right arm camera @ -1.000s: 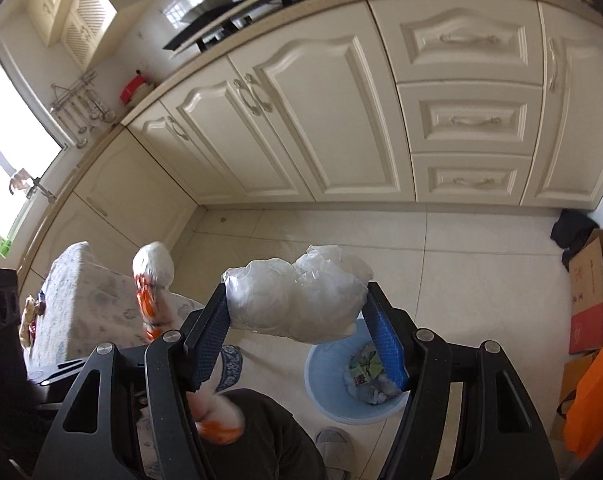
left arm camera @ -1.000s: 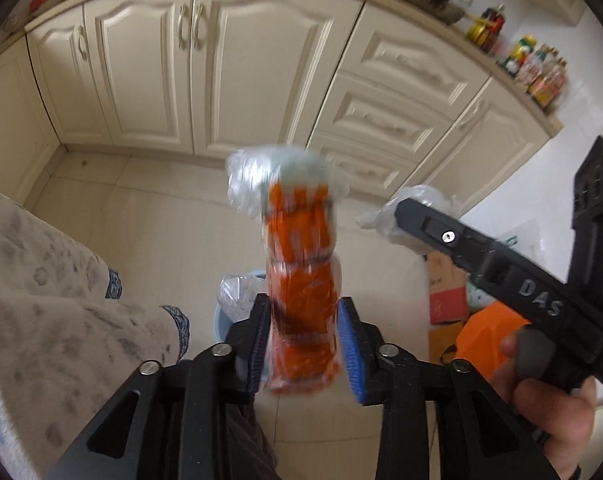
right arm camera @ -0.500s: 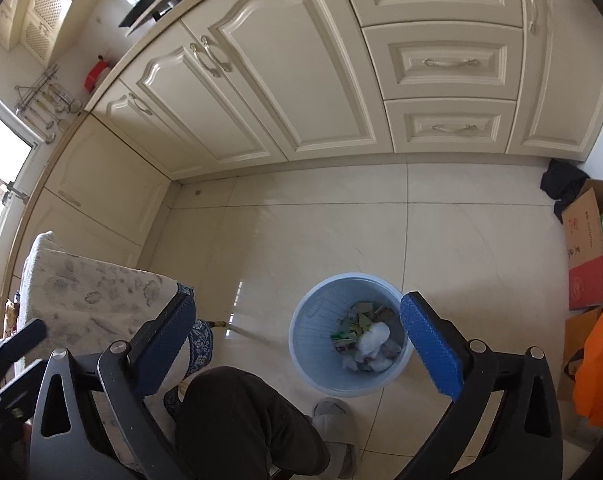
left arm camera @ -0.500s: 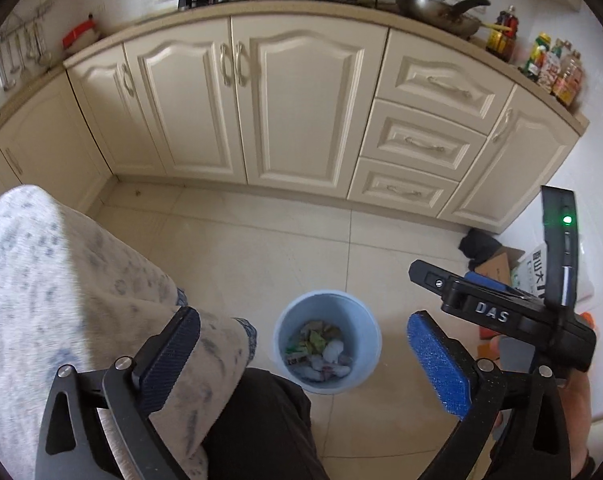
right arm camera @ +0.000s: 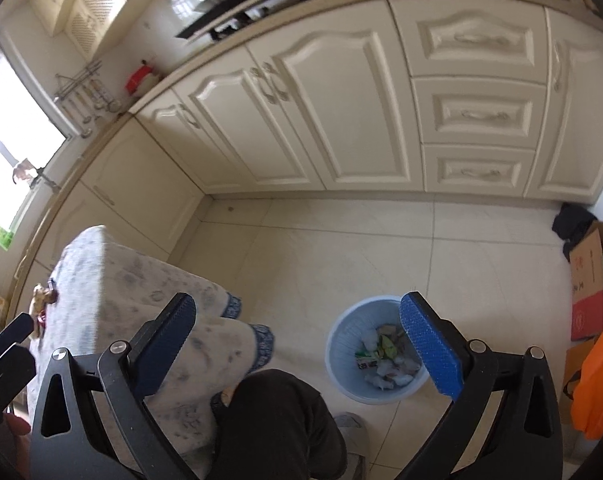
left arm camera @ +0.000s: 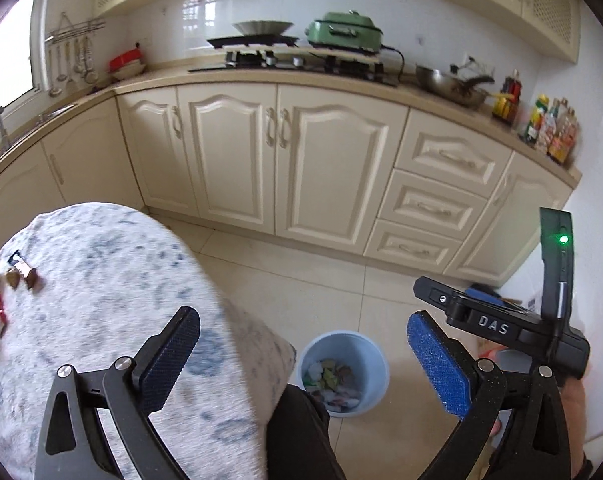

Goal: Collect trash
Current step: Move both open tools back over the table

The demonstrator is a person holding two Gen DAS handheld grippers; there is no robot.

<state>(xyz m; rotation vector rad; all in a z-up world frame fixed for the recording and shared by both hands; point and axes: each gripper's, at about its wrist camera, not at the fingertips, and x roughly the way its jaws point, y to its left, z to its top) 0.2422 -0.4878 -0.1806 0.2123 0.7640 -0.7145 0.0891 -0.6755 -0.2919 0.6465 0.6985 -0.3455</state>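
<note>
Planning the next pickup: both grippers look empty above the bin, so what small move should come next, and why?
Probably swing the left gripper toward the wrappers at the far edge of the cloth-covered table. Both it and the right gripper are open and empty, and the blue bin already holds trash.

We've got our left gripper (left arm camera: 303,352) tilted downward, jaws spread wide with nothing between them, and our right gripper (right arm camera: 297,344) matches it (blue pads (right arm camera: 429,350) bare), also angled down.

Kitchen scene, partly obscured

Bottles (left arm camera: 551,130) on the counter blur beyond reading; scraps (left arm camera: 5,292) on the cloth-covered table (left arm camera: 101,280) are cut by the edge.
</note>
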